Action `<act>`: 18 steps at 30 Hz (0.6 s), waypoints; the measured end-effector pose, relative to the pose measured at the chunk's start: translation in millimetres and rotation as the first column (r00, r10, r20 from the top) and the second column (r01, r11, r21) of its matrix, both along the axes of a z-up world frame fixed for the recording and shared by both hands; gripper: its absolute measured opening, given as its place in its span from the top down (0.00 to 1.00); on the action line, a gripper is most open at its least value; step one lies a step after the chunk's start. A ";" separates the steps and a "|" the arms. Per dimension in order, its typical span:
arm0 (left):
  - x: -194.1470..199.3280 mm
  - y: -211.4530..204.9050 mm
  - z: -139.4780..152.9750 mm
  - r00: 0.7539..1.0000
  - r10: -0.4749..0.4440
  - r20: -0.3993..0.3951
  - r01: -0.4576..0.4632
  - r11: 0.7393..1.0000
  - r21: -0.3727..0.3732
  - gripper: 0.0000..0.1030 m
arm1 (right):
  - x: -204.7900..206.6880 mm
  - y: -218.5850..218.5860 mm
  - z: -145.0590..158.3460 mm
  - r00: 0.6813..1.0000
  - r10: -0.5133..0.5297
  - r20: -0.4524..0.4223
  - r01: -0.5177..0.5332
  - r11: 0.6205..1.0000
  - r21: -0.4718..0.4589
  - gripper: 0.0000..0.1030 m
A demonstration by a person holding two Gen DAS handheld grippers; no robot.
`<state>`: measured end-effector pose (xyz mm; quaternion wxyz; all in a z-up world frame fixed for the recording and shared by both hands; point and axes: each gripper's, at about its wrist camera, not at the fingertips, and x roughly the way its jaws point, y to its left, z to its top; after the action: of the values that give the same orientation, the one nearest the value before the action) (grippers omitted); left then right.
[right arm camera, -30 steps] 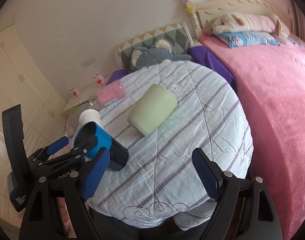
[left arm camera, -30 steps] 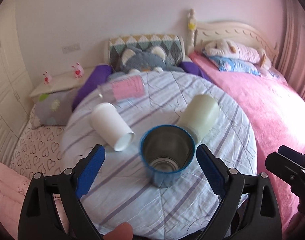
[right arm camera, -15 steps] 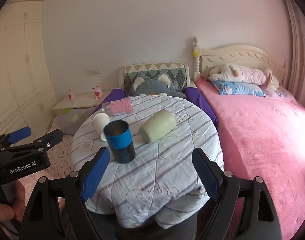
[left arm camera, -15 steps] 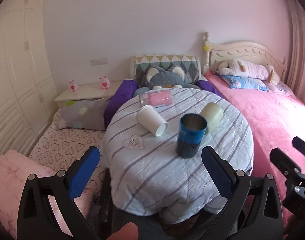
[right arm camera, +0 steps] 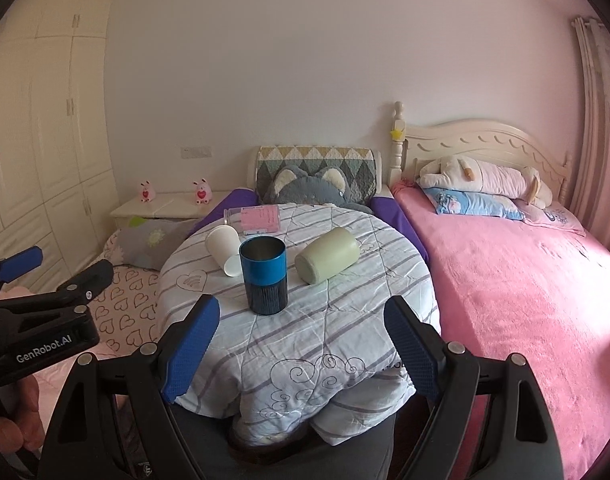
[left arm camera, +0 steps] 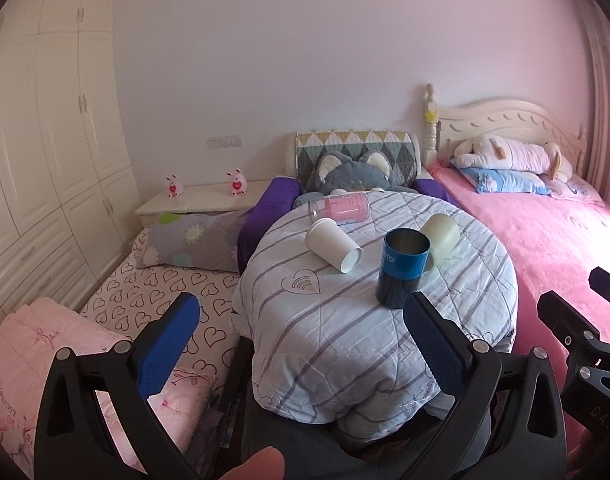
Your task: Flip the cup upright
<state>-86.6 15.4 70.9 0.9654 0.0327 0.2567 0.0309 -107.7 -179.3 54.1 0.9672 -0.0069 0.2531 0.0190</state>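
the blue cup (left arm camera: 403, 269) stands upright, mouth up, a little right of centre in the left wrist view, on the striped quilt (left arm camera: 345, 340) over the round table. both tools sit low in frame, well short of it: the left gripper (left arm camera: 301, 344) and right gripper (right arm camera: 301, 344) each have jaws wide apart and empty, which suggests this one is done. the white cup (left arm camera: 333, 244), green cup (right arm camera: 327, 255) and pink cup (right arm camera: 257, 220) lie on their sides behind it, probably awaiting turns.
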 end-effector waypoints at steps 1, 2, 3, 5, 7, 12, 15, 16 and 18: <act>0.1 0.0 -1.2 1.000 0.001 -0.004 -0.001 1.000 0.002 0.00 | 0.8 -0.6 -1.3 1.000 0.002 -0.003 -0.002 1.000 0.003 0.17; 0.6 -0.2 -1.7 1.000 0.001 -0.007 -0.001 1.000 0.002 0.00 | 1.1 -0.8 -2.4 1.000 0.003 -0.006 -0.003 1.000 0.004 0.17; 1.3 -1.0 -2.2 1.000 0.001 -0.009 -0.001 1.000 0.004 0.00 | 1.7 -0.4 -3.6 1.000 0.005 -0.008 -0.005 1.000 0.005 0.17; 2.3 -2.0 -3.3 1.000 0.001 -0.012 -0.001 1.000 0.007 0.00 | 2.6 -1.5 -5.3 1.000 0.006 -0.013 -0.006 1.000 0.008 0.17; 2.5 -2.7 -4.0 1.000 -0.002 -0.017 0.002 1.000 0.007 0.00 | 3.8 -1.9 -6.6 1.000 0.007 -0.018 -0.007 1.000 0.010 0.17; 1.7 -2.5 -4.0 1.000 0.000 -0.019 0.000 1.000 0.006 0.00 | 4.1 -2.6 -6.6 1.000 0.007 -0.018 -0.007 1.000 0.010 0.17; 1.9 -2.2 -4.2 1.000 -0.001 -0.021 0.001 1.000 0.007 0.00 | 4.8 -3.3 -8.0 1.000 0.008 -0.018 -0.007 1.000 0.011 0.17; 1.9 -2.1 -4.3 1.000 0.000 -0.022 0.000 1.000 0.007 0.00 | 4.8 -3.4 -8.2 1.000 0.008 -0.019 -0.008 1.000 0.011 0.17; 1.7 -2.7 -4.7 1.000 0.002 -0.023 -0.002 1.000 0.008 0.00 | 4.3 -3.1 -7.9 1.000 0.007 -0.018 -0.007 1.000 0.011 0.17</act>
<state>-84.9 12.7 66.1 0.9622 0.0365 0.2678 0.0324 -103.4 -182.4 46.2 0.9648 -0.0024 0.2618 0.0239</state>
